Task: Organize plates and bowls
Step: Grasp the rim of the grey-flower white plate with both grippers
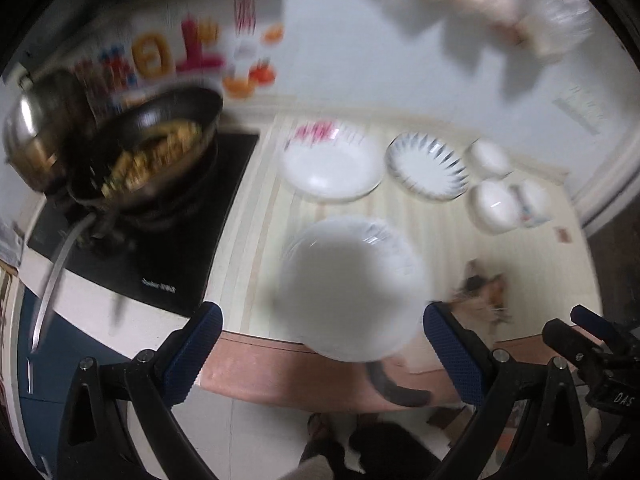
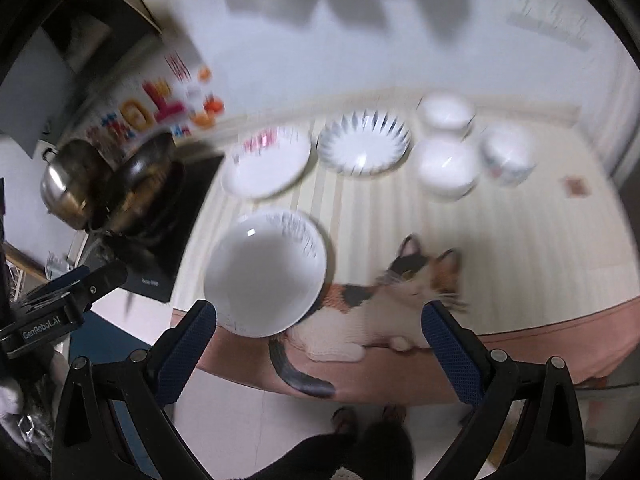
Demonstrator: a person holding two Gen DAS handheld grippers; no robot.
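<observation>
On striped countertop's near edge: white bowl (image 2: 266,274) beside calico cat (image 2: 404,300). Left gripper (image 1: 322,354) and right gripper (image 2: 320,346) both spread, empty. Risk: cat nudges bowl overboard.

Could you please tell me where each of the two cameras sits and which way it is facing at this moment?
Left wrist: on the left gripper, looking down and forward over the table edge at the near white plate; its own two blue-padded fingers, spread apart, and the other gripper at lower right show.
Right wrist: on the right gripper, facing the same table from further right; its fingers, spread apart, the cat and the person's feet show.
Shared: near plate, far plates, bowls, wok.
</observation>
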